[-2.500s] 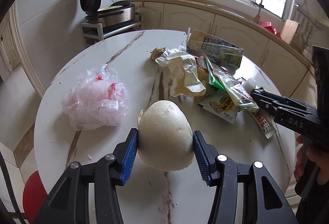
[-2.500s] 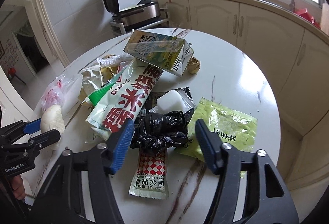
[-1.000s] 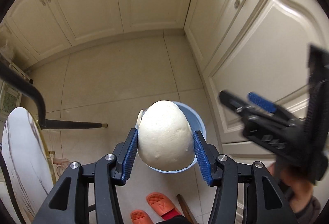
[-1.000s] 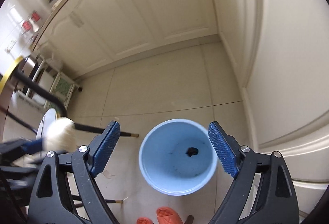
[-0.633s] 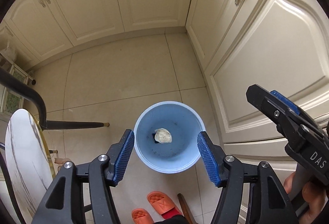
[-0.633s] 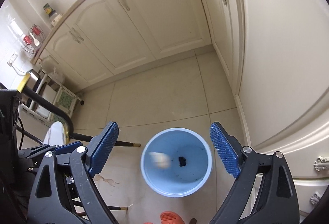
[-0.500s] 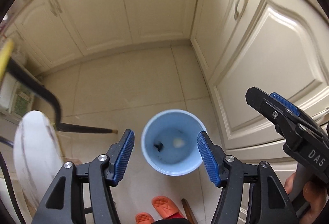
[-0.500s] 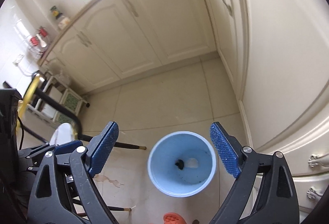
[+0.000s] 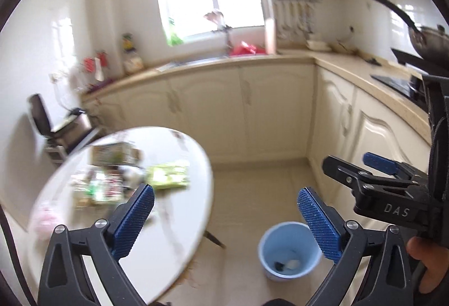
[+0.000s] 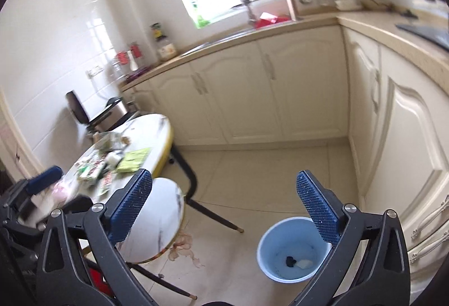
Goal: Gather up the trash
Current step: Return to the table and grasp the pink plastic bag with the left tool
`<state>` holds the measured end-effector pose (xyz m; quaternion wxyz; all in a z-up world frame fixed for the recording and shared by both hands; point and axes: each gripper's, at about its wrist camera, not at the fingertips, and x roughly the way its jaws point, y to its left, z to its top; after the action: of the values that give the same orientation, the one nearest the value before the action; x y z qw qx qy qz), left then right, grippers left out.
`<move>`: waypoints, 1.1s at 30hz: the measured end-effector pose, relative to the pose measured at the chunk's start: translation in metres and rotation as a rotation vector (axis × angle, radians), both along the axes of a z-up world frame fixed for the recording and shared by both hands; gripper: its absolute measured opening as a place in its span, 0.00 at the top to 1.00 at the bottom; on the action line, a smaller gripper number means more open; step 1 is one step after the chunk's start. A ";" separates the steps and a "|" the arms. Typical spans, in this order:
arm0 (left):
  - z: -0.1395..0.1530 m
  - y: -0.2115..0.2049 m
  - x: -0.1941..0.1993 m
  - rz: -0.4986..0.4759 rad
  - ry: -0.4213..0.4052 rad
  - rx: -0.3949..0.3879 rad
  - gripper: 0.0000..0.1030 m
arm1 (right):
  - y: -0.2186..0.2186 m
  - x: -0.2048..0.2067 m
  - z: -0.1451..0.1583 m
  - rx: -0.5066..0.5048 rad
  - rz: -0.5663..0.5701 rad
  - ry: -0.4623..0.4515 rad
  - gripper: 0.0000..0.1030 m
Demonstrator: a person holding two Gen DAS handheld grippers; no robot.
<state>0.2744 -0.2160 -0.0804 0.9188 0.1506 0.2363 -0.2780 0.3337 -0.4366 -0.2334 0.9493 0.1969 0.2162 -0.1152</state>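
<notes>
Both of our grippers hang with nothing in them: the left gripper (image 9: 226,210) has its jaws spread wide, and the right gripper (image 10: 224,200) likewise stands with its jaws spread apart. Below and just inside the right-hand jaw of each, we see the blue bin (image 9: 290,251) (image 10: 291,248) standing on the tiled floor (image 10: 252,165), near the cream cabinets (image 10: 280,87). At its bottom lie a small black lump (image 10: 290,261) and a white bun (image 10: 305,264), side by side and about touching. Beyond the left-hand jaws sits the round white desk (image 9: 179,235) (image 10: 160,126), carrying the remaining trash (image 9: 112,179) (image 10: 112,162): a green packet (image 9: 169,172) nearest the desk's edge, a carton (image 9: 113,153) farther back and a pink bag (image 9: 43,217) on the near side. Blur keeps us from telling the other wrappers apart.
</notes>
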 end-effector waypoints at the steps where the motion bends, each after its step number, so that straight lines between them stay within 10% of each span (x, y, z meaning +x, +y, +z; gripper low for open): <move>1: 0.004 0.018 -0.008 0.024 -0.021 -0.007 0.01 | 0.013 0.002 0.006 -0.014 0.022 -0.006 0.00; 11: 0.003 0.155 -0.020 0.332 -0.051 -0.023 0.01 | 0.116 0.046 0.027 -0.110 0.190 0.027 0.00; 19: -0.021 0.187 0.032 0.551 0.035 0.005 0.01 | 0.142 0.091 0.009 -0.131 0.244 0.121 0.00; 33: -0.066 0.184 0.157 0.636 0.261 0.095 0.01 | 0.145 0.182 -0.025 -0.150 0.276 0.263 0.00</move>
<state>0.4311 -0.0321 -0.1468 0.9135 0.0751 0.3996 0.0166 0.5157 -0.2916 -0.2588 0.9316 0.0773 0.3543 -0.0244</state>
